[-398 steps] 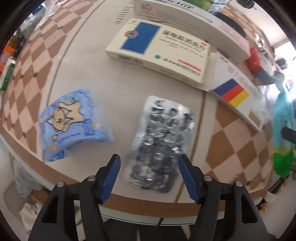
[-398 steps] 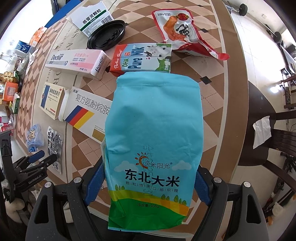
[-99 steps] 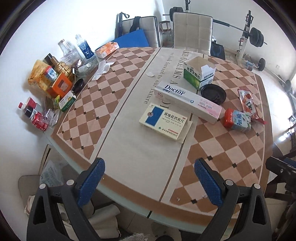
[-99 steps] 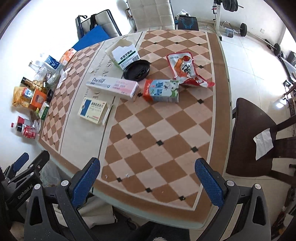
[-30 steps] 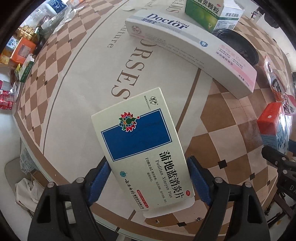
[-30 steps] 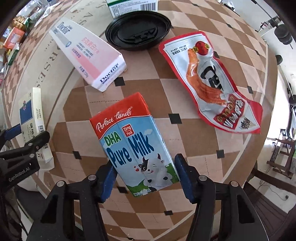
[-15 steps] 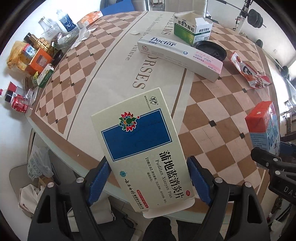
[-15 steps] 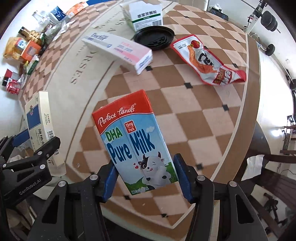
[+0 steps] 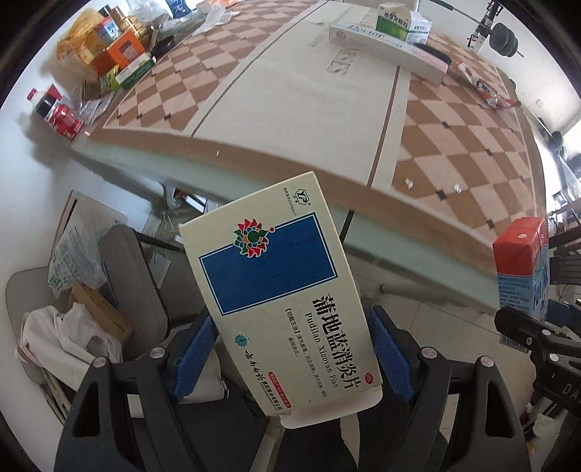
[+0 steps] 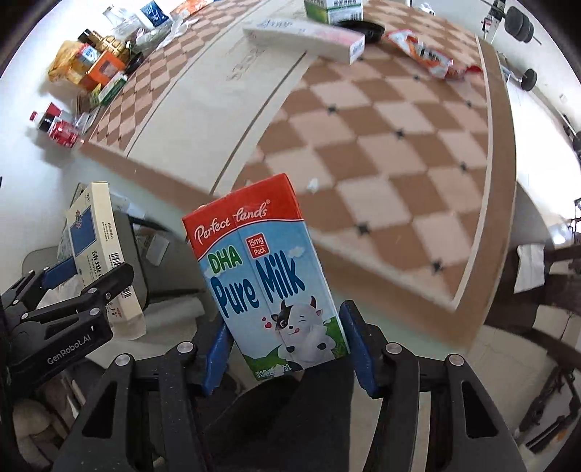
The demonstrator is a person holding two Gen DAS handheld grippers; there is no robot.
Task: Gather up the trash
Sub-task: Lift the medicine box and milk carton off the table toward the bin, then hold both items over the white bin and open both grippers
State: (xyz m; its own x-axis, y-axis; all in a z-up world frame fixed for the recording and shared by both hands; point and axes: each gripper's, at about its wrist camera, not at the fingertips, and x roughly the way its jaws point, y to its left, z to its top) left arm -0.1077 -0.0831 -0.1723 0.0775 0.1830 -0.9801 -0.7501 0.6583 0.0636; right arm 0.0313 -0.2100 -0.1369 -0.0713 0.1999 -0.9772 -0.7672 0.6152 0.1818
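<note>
My left gripper (image 9: 290,357) is shut on a cream medicine box with a blue panel (image 9: 279,287), held off the table's near edge above the floor. My right gripper (image 10: 287,350) is shut on a red and blue Pure Milk carton (image 10: 268,276), also held past the table edge. The milk carton shows at the right of the left wrist view (image 9: 523,268), and the medicine box (image 10: 98,239) shows at the left of the right wrist view. Still on the checkered table (image 9: 290,109) lie a long Doctor box (image 9: 385,54), a green and white box (image 9: 403,21), a black lid (image 10: 359,29) and a red snack pouch (image 10: 428,54).
Bottles, cans and packets (image 9: 101,61) crowd the table's far left corner. Below the table edge at the left are a grey chair (image 9: 134,290), a plastic bag (image 9: 72,265) and crumpled paper and cardboard (image 9: 69,337). A dark chair with a tissue (image 10: 530,268) stands at the right.
Both grippers have drawn back and down from over the table to past its near edge, still holding the medicine box and the milk carton.
</note>
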